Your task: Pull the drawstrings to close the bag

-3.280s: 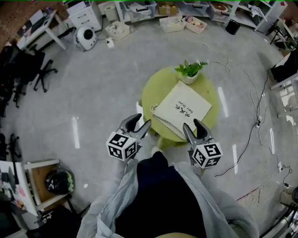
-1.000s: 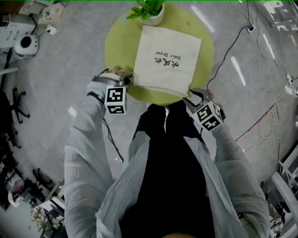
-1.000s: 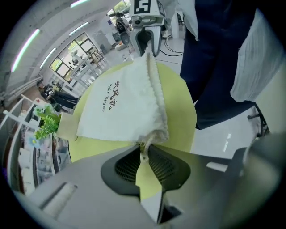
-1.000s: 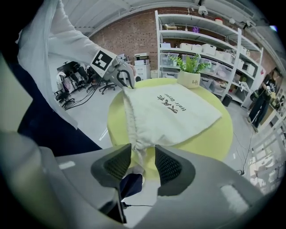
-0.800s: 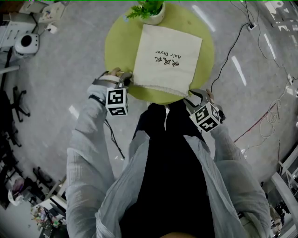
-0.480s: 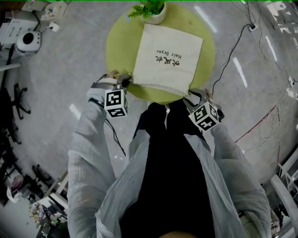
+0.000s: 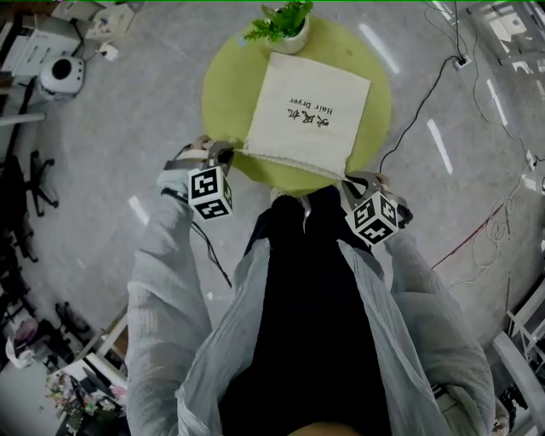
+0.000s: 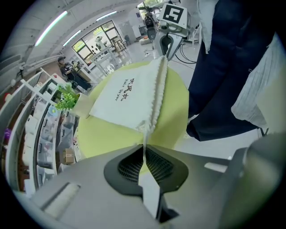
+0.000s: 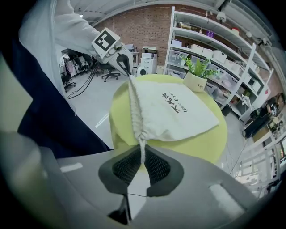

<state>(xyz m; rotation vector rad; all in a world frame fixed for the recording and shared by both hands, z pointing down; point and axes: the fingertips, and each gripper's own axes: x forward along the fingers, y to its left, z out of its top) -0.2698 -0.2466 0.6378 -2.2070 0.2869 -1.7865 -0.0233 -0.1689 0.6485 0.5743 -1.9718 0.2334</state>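
A white cloth bag with dark print lies on a round yellow-green table, its gathered mouth toward me. My left gripper is shut on the left drawstring at the mouth's left corner. My right gripper is shut on the right drawstring at the right corner. In the left gripper view the bag runs away from the jaws to the right gripper. The right gripper view shows the bag and the left gripper beyond it. Both strings run straight into the jaws.
A potted plant stands at the table's far edge, touching the bag's far corner. A person's dark trousers press against the near rim. Cables trail on the floor at right; a white device and office chairs sit at left.
Both grippers have come from above the near table edge to the bag's two mouth corners. The mouth edge between them now looks pulled straight.
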